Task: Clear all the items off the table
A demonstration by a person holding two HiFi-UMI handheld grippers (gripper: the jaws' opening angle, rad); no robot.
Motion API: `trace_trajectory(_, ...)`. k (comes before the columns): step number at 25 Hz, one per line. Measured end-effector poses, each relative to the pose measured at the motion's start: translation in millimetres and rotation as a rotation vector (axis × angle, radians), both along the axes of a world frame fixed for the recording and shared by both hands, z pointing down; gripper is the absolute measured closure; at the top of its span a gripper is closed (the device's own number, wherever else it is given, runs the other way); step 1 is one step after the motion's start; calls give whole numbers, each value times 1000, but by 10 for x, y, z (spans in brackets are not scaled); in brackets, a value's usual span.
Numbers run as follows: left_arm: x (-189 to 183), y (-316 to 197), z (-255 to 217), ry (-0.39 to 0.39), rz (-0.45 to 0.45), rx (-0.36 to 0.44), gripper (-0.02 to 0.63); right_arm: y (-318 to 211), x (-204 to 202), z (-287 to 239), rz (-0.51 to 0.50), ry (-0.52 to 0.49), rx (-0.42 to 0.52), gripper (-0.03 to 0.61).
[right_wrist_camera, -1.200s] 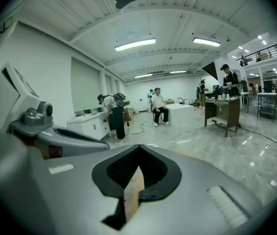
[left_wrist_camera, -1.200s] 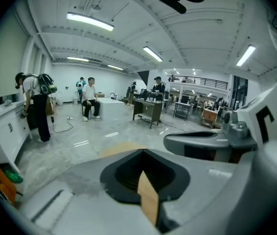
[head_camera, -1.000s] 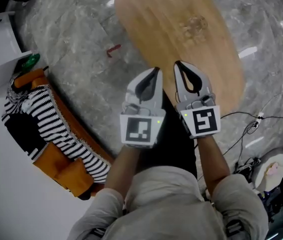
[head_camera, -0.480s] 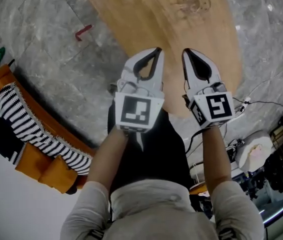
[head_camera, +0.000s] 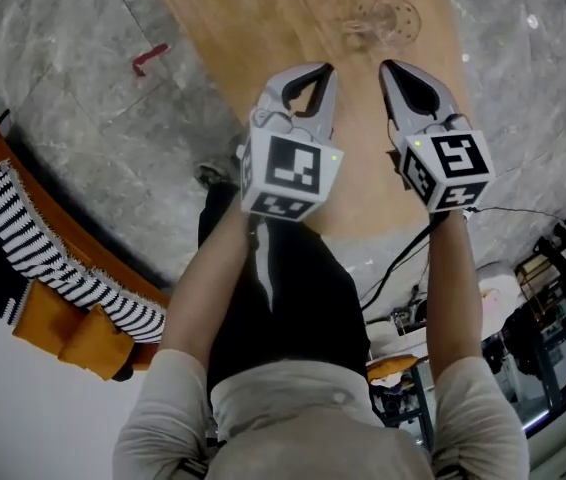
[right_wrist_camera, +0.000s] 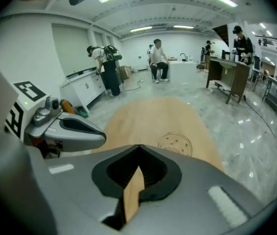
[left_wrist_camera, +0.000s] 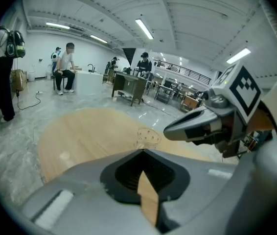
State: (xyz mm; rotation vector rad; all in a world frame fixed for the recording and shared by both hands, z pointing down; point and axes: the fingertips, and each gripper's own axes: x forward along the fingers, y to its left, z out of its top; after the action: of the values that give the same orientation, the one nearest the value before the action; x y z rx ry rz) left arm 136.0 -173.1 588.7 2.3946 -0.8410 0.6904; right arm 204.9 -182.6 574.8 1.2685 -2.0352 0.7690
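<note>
A clear, round, dotted glass-like item rests on the oval wooden table; it also shows as that clear item and clear item in the two gripper views. Side by side over the table's near end, my left gripper and right gripper are both shut and empty, just short of the item. The left gripper's tips meet with nothing between them. So do the right gripper's tips. Each gripper view shows the other gripper beside it.
The table stands on a grey marble floor with a small red object on it. An orange seat with striped cloth lies at the left. Cables and equipment crowd the right. Several people are far off in the hall.
Both grippers have moved forward, from beside the table's near edge to over its near end, closer to the clear item. Their jaws stayed shut.
</note>
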Motion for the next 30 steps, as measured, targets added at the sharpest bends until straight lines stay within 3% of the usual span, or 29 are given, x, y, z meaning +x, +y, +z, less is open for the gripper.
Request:
trace_trajectory(5,-13,57,245,-12,-20,-64,594,1,145,269,-253,290,-25,571)
trace_trajectory(10,2,58,343,-16,-30,-90,594,-191,305,431,-315,394,-16,571)
trace_trajectory(13,-25,101,390,-19,-27,-102,594,-266,318,503,-347,413,-14,569)
trace_trajectory(16,-65,100,418,-18,-34,-110,594,-387,351,494,-323,368,9,567)
trace_trajectory(19,-88,94,429,-12,-42,-115,594,-482,453,412,-271,294,28,505)
trace_trajectory(22,-93,119,443,-11,-43,-123,594,-296,374,481,-436,362,-24,426)
trace_trajectory(24,-83,138,443,-11,-43,-128,594,-215,287,539,-540,411,-39,422)
trace_trajectory(30,-74,146,423,-7,-36,-127,594,-194,163,747,-695,527,-81,423)
